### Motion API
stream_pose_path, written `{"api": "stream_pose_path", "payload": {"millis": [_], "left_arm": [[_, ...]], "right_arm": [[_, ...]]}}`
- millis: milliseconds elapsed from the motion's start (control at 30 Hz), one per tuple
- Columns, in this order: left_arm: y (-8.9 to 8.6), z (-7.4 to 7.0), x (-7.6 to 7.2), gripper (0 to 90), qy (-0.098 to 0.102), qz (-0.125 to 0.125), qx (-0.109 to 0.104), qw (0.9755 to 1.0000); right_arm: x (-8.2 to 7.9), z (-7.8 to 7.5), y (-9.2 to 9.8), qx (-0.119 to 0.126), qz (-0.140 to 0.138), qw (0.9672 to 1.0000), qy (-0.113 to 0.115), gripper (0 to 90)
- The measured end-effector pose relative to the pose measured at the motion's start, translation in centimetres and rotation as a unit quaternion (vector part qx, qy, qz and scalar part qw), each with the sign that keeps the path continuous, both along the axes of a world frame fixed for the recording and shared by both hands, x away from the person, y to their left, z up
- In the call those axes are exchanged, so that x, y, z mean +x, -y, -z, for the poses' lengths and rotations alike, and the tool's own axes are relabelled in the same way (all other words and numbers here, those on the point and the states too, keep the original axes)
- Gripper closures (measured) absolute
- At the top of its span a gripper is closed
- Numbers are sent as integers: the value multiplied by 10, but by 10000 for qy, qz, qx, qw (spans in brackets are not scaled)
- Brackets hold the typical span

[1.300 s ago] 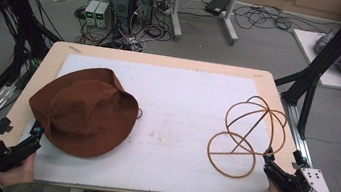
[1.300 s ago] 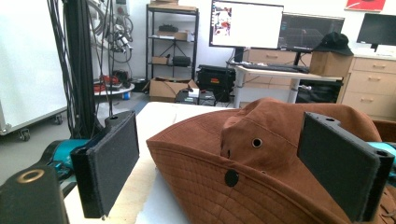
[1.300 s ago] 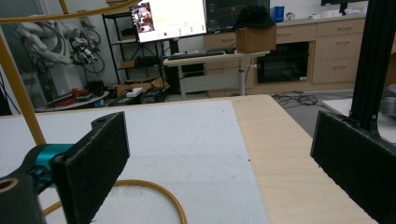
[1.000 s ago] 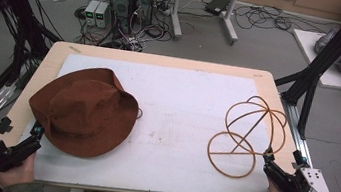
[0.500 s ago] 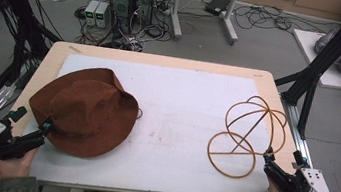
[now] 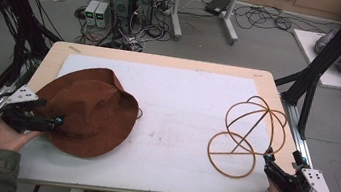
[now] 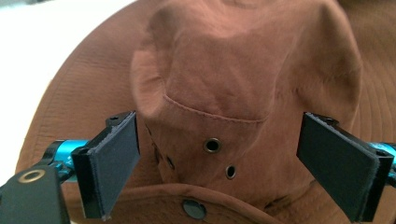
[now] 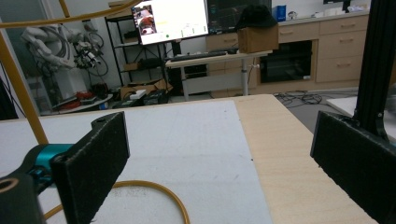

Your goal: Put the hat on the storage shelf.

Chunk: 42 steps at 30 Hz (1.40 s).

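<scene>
Left gripper spread wide, level over brown hat brim; right gripper spread beside wire frame.

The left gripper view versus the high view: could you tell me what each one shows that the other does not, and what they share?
Left gripper view alone: small metal eyelets in the crown and a dark snap on the brim, seen between wide-open jaws. High view alone: the yellow wire frame on the table, the right gripper beside it, and floor equipment. Both: the brown hat and the left gripper at it.
</scene>
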<state>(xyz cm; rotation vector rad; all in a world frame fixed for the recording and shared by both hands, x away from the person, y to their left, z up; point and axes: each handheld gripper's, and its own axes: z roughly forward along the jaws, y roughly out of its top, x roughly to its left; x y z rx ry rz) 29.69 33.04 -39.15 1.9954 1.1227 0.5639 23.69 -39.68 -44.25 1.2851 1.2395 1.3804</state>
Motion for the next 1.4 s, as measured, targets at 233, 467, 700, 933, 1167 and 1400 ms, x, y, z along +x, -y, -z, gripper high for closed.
{"api": "stream_pose_path", "payload": {"millis": [233,467,700,933,1167,1400], "left_arm": [[1,19,8,157,-553,96,264,9981],[3,20,8,324,-540,91,241,9982],[5,19,7,775,-582,269,253,9976],[13,19,1,886,-248,131,372,9989],[18,8,-11,887,340,346,-373,9981],[28,-12,-19,885,864,697,-1439,9834]], "right_arm": [[-1,0,1,-9,-5,10000,-2,37],[0,0,1,7,-10,10000,-3,38],[0,0,1,22,-21,10000,8,38],[0,0,1,8,-41,10000,1,38],[1,1,1,-8,-72,10000,-34,38],[1,1,-1,-13,-107,9999,-33,38]]}}
